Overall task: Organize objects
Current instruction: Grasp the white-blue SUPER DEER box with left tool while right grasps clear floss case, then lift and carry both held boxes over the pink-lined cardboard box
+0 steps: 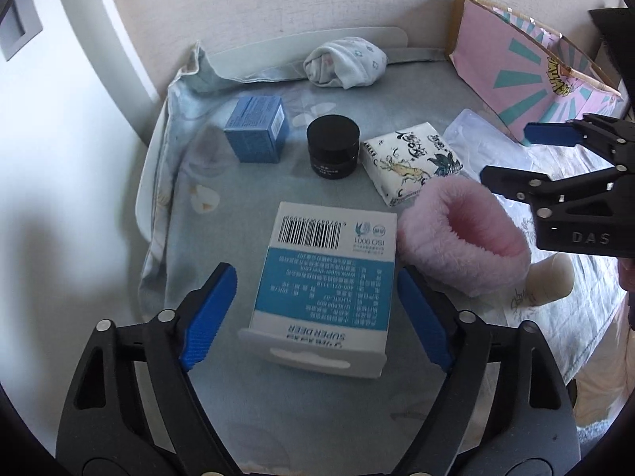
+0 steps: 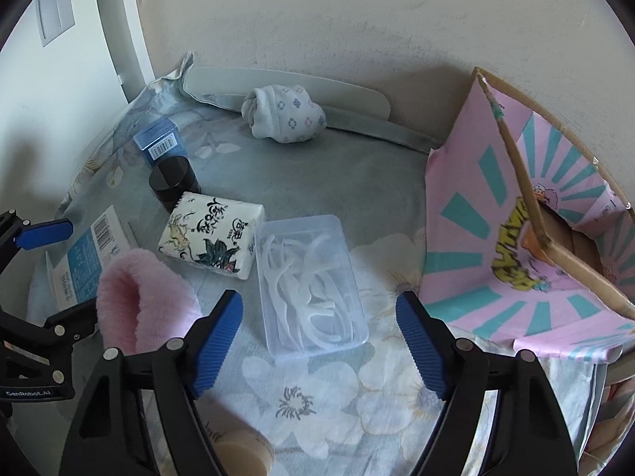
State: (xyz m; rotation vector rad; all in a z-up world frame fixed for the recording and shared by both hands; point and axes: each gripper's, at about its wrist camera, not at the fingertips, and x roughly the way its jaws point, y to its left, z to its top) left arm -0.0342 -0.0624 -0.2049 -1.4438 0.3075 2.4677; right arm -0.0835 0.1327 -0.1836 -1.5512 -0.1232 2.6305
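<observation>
My left gripper [image 1: 317, 309] is open, its blue fingers either side of a white and blue box [image 1: 329, 277] lying flat on the cloth, not touching it. My right gripper [image 2: 319, 347] is open above the near end of a clear plastic case [image 2: 309, 289] of white flossers. Also on the cloth: a pink fuzzy cuff [image 1: 468, 238], a printed tissue pack [image 1: 412, 162], a black jar [image 1: 333, 146], a small blue box [image 1: 256, 129] and a rolled white sock [image 1: 345, 61]. The right gripper [image 1: 512, 158] also shows in the left wrist view, at the right.
A pink and teal cardboard box [image 2: 528, 238] stands open at the right. The wall runs along the back, a white door frame [image 2: 115, 20] at the left. The floral cloth [image 2: 317, 396] covers the surface. A beige tube [image 1: 551, 277] lies near the right edge.
</observation>
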